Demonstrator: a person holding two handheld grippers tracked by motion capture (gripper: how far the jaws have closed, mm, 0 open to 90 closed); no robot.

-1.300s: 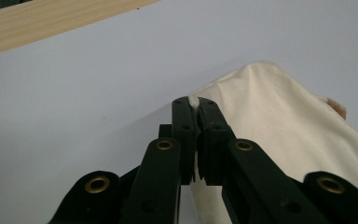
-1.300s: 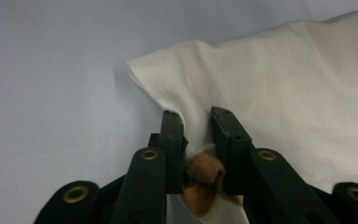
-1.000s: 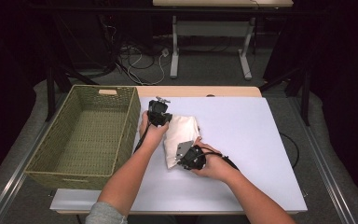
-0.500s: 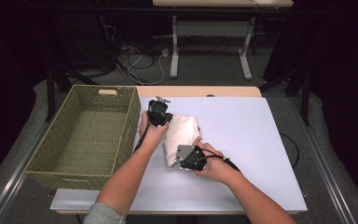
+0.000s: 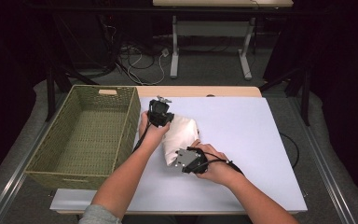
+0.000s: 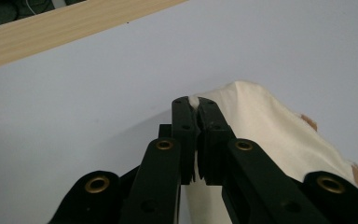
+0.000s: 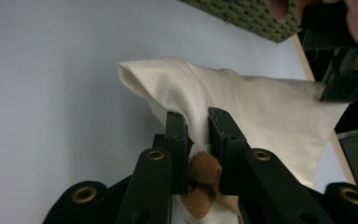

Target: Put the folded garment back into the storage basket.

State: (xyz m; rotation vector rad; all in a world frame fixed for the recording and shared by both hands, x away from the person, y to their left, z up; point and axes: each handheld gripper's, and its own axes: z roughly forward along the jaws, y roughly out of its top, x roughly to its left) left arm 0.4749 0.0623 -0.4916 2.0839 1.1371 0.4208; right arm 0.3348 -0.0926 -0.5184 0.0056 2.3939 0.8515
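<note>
A cream cloth (image 5: pixel 182 133) lies bunched on the white board (image 5: pixel 247 140), held at both ends. My left gripper (image 5: pixel 163 123) is shut on its far corner, and the left gripper view shows a thin fold of cloth (image 6: pixel 261 126) pinched between the tips of the left gripper (image 6: pixel 194 100). My right gripper (image 5: pixel 176 156) is shut on the near end. In the right gripper view, the right gripper (image 7: pixel 198 116) clamps a fold of cloth (image 7: pixel 261 107) with a brown piece (image 7: pixel 204 170) bunched low between the jaws. The left gripper (image 7: pixel 340 84) shows at the cloth's far corner.
An olive woven basket (image 5: pixel 133 122) stands at the board's left edge, close to my left hand. The wooden table edge (image 5: pixel 205 91) runs behind the board. The board is bare to the right of the cloth. Cables and table legs sit on the floor beyond.
My right gripper has risen slightly with the near end of the cloth, and the cloth is drawn narrower. The left gripper has stayed in place.
</note>
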